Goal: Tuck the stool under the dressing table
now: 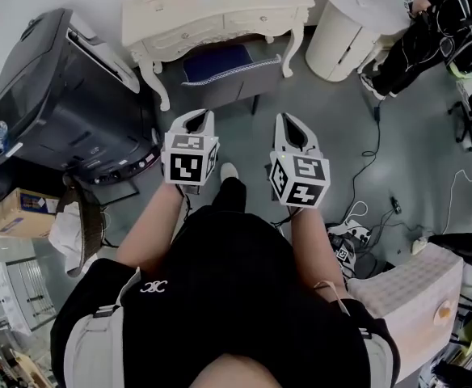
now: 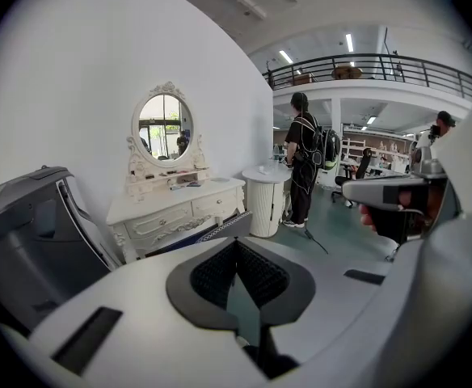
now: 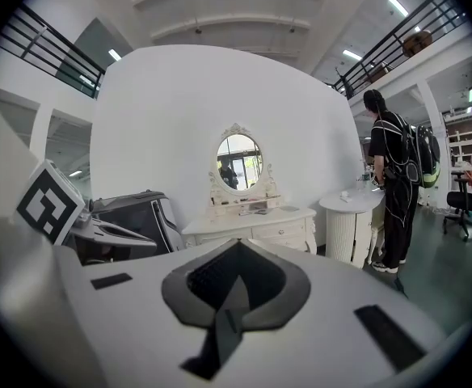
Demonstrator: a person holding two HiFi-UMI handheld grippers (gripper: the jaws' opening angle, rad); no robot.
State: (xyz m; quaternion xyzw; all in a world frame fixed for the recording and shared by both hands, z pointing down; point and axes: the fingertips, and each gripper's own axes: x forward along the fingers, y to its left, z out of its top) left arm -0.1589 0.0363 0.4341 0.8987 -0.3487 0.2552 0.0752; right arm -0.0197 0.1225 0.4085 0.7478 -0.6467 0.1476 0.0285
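Two grippers are in our hands, side by side above the grey floor, both aimed towards the furniture ahead. Our left gripper (image 1: 195, 120) (image 2: 236, 249) is clenched on nothing, its dark ribbed pads meeting at the tip. Our right gripper (image 1: 289, 124) (image 3: 236, 250) is likewise closed and empty. Neither touches anything.

The square stool with a dark blue seat and grey sides (image 1: 220, 69) (image 2: 222, 229) stands just ahead of the grippers. Its far part sits under the cream-white carved dressing table (image 1: 179, 23) (image 2: 175, 208) (image 3: 252, 221), and its near side juts out past the table's front edge. An oval mirror (image 2: 163, 128) (image 3: 238, 160) tops the table. A bulky dark grey chair-like unit (image 1: 58, 95) stands to the table's left and a white round ribbed cabinet (image 1: 345, 27) to its right. Beside the cabinet is a person in black clothing (image 1: 430, 31).
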